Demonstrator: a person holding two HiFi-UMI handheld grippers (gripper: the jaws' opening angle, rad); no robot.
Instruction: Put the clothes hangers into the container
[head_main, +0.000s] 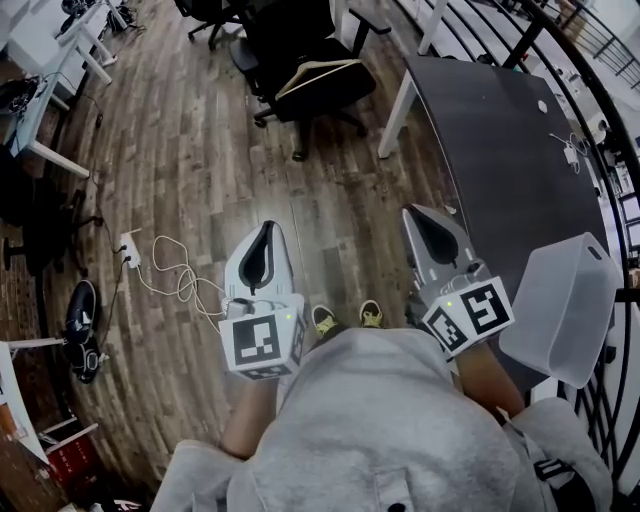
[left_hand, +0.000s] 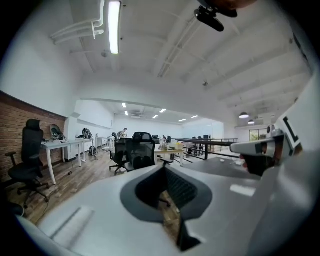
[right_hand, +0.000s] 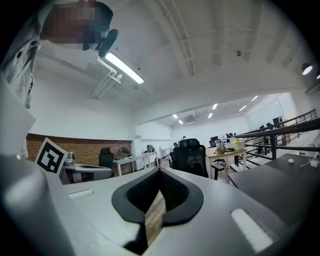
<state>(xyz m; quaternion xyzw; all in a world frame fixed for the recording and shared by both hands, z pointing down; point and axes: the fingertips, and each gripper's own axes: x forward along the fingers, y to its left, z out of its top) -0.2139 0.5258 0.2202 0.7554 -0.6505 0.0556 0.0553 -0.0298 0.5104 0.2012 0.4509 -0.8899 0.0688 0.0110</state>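
Note:
In the head view a pale clothes hanger (head_main: 318, 72) lies on the seat of a black office chair (head_main: 310, 95) ahead of me. The container, a translucent white bin (head_main: 565, 300), stands at the right on the near end of a dark table (head_main: 500, 130). My left gripper (head_main: 268, 226) and right gripper (head_main: 411, 211) are held level over the wooden floor, well short of the chair. Both are shut with nothing between the jaws. In the left gripper view the left gripper (left_hand: 165, 168) faces the chair (left_hand: 141, 152). In the right gripper view the right gripper (right_hand: 160, 170) faces it too (right_hand: 190, 156).
A white power strip with a looped cable (head_main: 150, 268) lies on the floor at the left, near a black shoe (head_main: 82, 310). A white desk (head_main: 45, 95) stands at the far left. A black railing (head_main: 620, 190) borders the dark table. My feet (head_main: 345, 318) are below the grippers.

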